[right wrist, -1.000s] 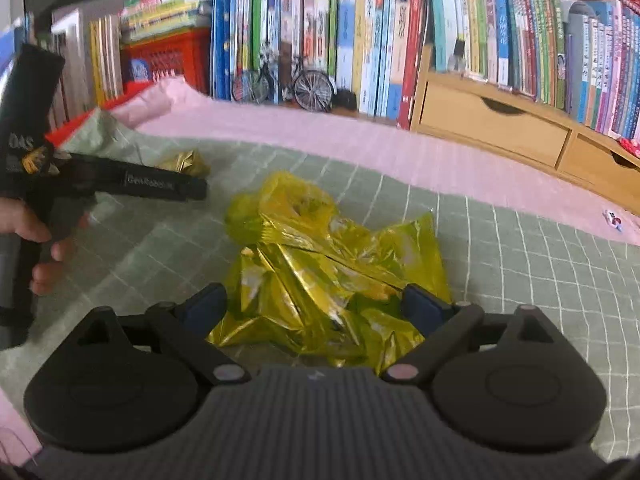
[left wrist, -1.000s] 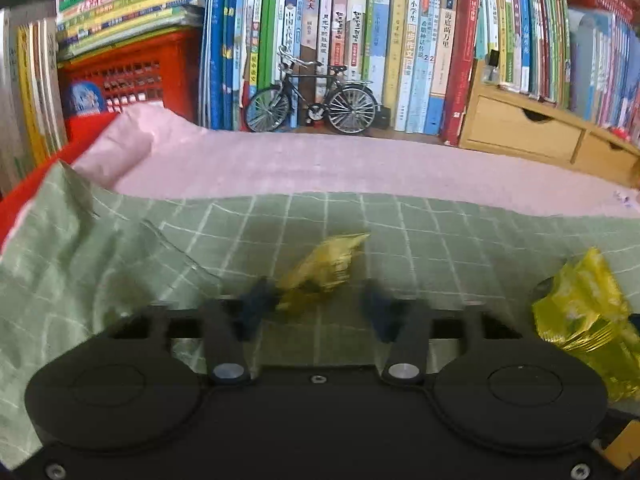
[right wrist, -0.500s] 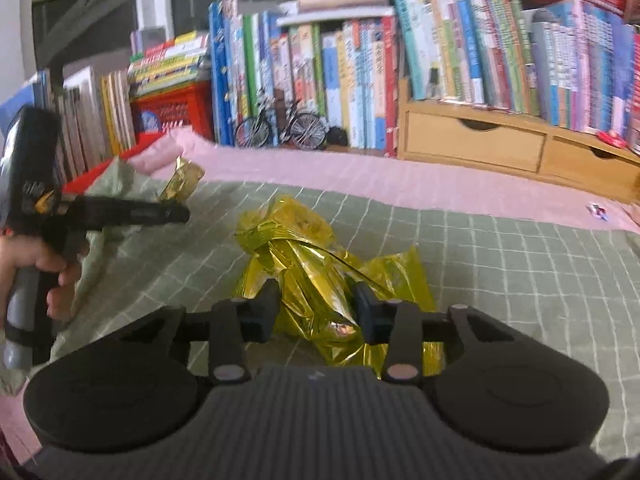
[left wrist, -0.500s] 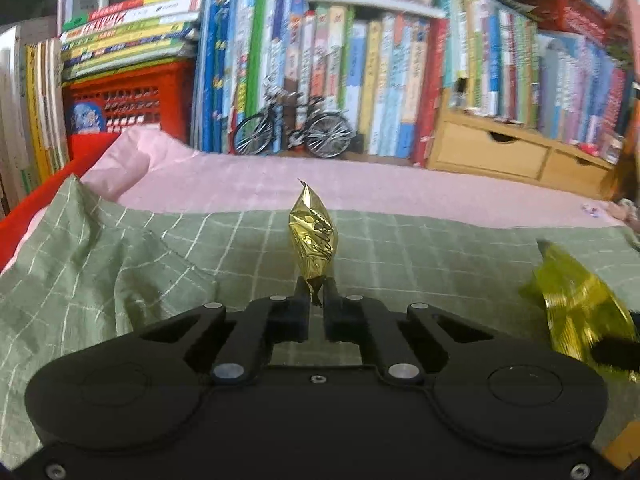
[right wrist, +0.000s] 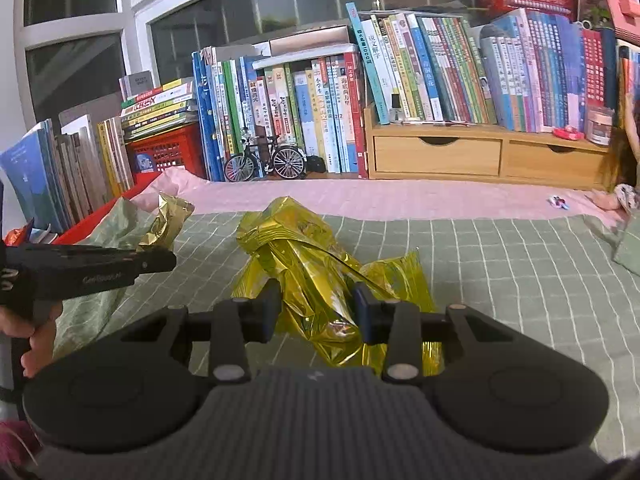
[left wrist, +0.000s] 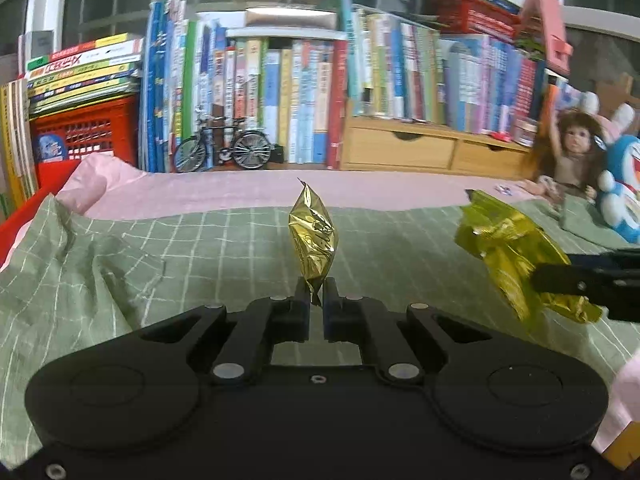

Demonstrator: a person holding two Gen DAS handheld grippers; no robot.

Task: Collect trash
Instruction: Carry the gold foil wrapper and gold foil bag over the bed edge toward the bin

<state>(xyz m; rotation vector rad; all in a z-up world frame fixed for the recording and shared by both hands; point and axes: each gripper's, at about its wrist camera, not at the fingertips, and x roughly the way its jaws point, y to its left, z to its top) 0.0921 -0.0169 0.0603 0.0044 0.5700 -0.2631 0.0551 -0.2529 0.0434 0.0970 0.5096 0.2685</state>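
— Holding both pieces now? The left tongs [left wrist: 316, 294] look nearly shut on the tail of the small gold wrapper [left wrist: 313, 236], which stands up straight ahead of the fingertips, clear of the green checked cloth [left wrist: 200, 248].

— Yes, and the right tongs [right wrist: 316, 304] are at a narrow-to-middling gap, pressed into the sides of the big crumpled gold bag [right wrist: 320, 264]; its bulk bulges forward and below the fingers. In the left view that bag hangs off to the right of the left tongs, above the cloth.

— What worries you?

— I'd say the small wrapper is pinched only by a thin corner. Foil is slick, so a quick swing could let it slide out. The big bag is springy and loosely bunched; a loose flap may unfold, catch the cloth or slip free of the pads.

— And around them?

— No bin shows in either view, so I cannot tell where this goes. Beyond the tongs lies a pink sheet [right wrist: 400, 196], then a toy bicycle [right wrist: 264, 162], rows of books [right wrist: 400, 80], a red basket [left wrist: 86, 140] and wooden drawers [right wrist: 480, 156]. A doll [left wrist: 568, 156] sits far right of the left tongs. The two tongs are near each other, so crossing paths could knock one load loose.
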